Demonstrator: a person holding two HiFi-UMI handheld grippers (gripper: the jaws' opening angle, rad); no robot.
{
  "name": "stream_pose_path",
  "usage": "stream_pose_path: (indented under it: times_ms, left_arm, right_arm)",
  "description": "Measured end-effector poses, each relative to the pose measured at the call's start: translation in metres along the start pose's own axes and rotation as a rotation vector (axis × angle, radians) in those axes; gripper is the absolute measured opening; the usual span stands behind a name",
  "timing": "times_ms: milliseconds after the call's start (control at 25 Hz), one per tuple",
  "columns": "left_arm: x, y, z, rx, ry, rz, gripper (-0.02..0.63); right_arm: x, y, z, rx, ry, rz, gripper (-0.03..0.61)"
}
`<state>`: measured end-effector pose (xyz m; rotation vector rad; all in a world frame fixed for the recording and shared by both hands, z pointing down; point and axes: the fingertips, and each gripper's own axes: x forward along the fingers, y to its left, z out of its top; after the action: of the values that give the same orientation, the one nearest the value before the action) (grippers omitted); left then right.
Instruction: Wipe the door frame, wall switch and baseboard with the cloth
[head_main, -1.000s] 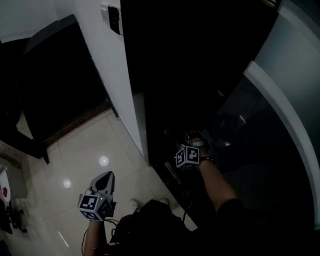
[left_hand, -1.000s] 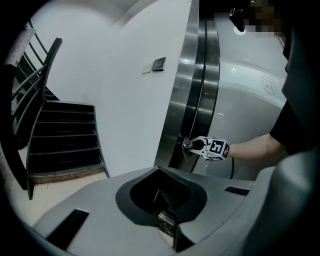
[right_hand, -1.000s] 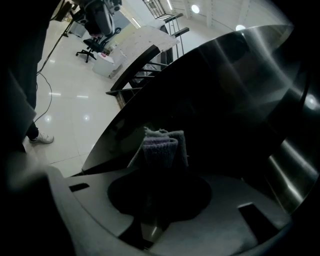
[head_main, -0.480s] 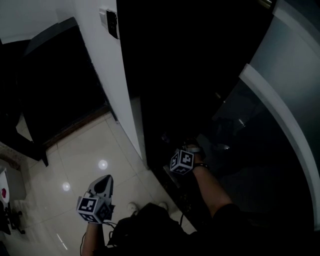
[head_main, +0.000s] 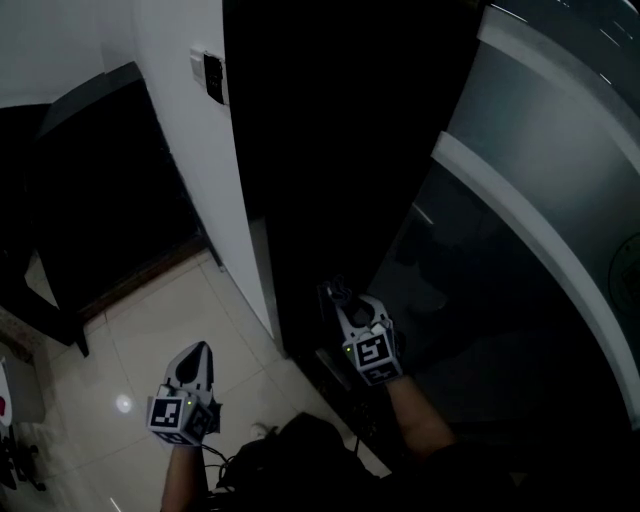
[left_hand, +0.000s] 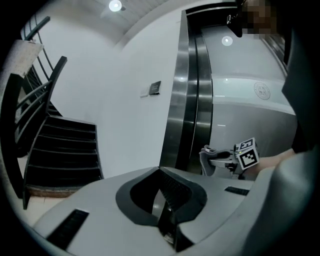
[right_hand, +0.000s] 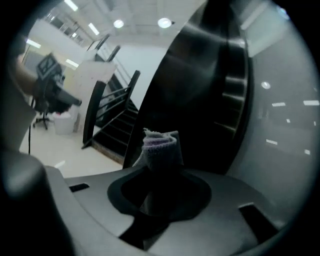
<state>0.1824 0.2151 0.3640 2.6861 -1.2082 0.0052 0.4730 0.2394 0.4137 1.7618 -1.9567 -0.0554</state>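
The right gripper (head_main: 343, 300) had its jaws closed tight on a bunched pale cloth (right_hand: 160, 145), a fold of which stood up out of the jaw tips. In the head view this gripper sat at about 5 o'clock from centre, low against the foot of the dark door frame (head_main: 300, 180). Its tips pointed toward 11 o'clock. The left gripper view showed the cloth just beside the metal frame near the floor, but whether the two touched could not be told.

The left gripper (head_main: 193, 358) was well apart from it, at about 7 o'clock in the head view, over the glossy tiled floor (head_main: 150, 310). Its jaws were fully together with nothing between them.

The wall switch (head_main: 207, 77) sat high on the white wall (head_main: 185, 180) at about 11 o'clock, just left of the frame and far above both grippers. Dark stairs (left_hand: 65, 145) rose at 9 o'clock of the wall. A grey panel (head_main: 530, 190) curved away at 3 o'clock of the frame.
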Motion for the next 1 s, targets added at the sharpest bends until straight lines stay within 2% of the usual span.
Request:
stream_pose_path:
  times_ms: [120,160,240,400,560,720,840,1000]
  left_arm:
    - [-0.007,0.004,0.016,-0.008,-0.065,0.008,0.0]
    - [-0.009,0.005,0.021,-0.006,-0.087,0.003,0.0]
    - [-0.013,0.007,0.028,-0.005,-0.127,-0.006,0.0]
    - [-0.029,0.01,0.032,-0.016,-0.168,-0.005,0.0]
    - [-0.038,0.017,0.029,-0.027,-0.18,0.013,0.0]
    - [-0.045,0.015,0.024,-0.025,-0.177,0.005,0.0]
    - [-0.049,0.017,0.023,-0.017,-0.176,-0.006,0.0]
    - [-0.05,0.009,0.024,0.003,-0.178,-0.066,0.0]
  right_arm:
    - [-0.042,-0.011,0.018,0.3,-0.105,0.013,0.098]
    - [-0.055,-0.015,0.025,0.371,-0.134,0.012,0.098]
    - [-0.076,-0.02,0.034,0.435,-0.187,-0.004,0.098]
    - [-0.108,-0.019,0.043,0.479,-0.257,-0.06,0.098]
    - [-0.115,-0.012,0.045,0.546,-0.313,-0.094,0.098]
    - [-0.114,-0.008,0.047,0.462,-0.285,-0.115,0.095]
    - [-0.114,-0.006,0.054,0.456,-0.301,-0.1,0.095]
    - [-0.114,-0.005,0.062,0.448,-0.327,-0.096,0.095]
